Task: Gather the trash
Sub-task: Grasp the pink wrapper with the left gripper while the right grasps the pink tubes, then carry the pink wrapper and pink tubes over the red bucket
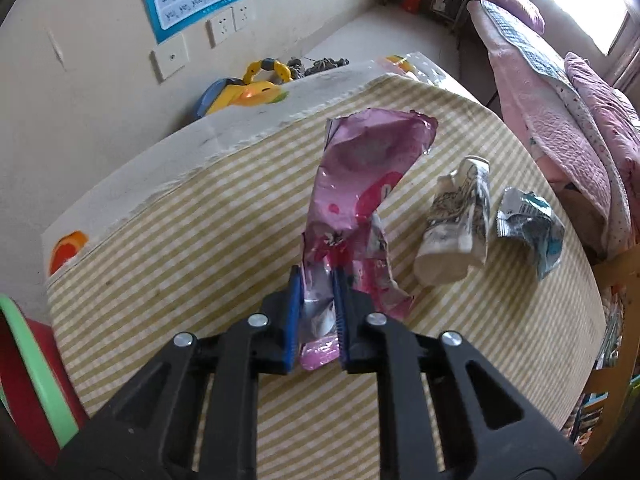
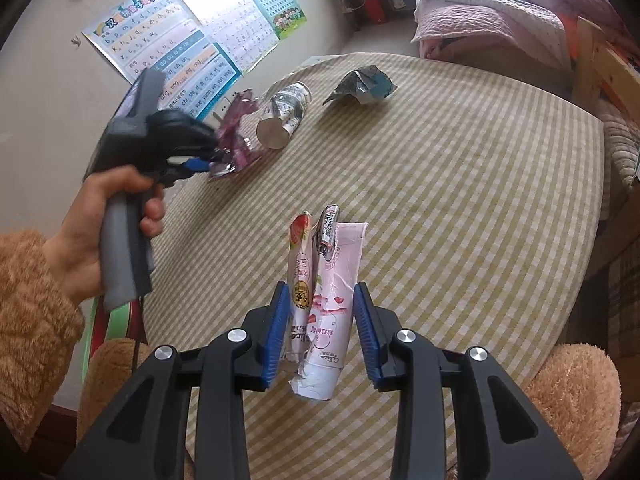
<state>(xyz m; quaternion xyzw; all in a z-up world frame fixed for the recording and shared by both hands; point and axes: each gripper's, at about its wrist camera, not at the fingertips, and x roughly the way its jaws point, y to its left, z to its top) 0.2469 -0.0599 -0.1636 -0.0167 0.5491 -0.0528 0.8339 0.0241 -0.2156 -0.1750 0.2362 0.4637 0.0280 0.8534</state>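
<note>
While held: left gripper (image 1: 316, 280) pinches pink foil wrapper (image 1: 360, 176) above striped tablecloth (image 1: 200, 220).
Right gripper (image 2: 320, 296): spread around pale pink pouch (image 2: 324, 320).
Paper cup (image 1: 456, 220): crushed, on its side; contents unseen.
Grey wrapper (image 1: 528, 228): beside cup.

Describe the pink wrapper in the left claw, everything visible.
The pink wrapper is a crumpled, glossy foil-like bag, pink outside with red and white print and a silvery inner side. Its torn top edge gapes open. The left claw is shut on its lower end, both blue pads pressing it, and it stands up from the claw over the striped tablecloth. In the right wrist view it looks darker and blurred, close to the crushed paper cup; contact between them cannot be told.
</note>
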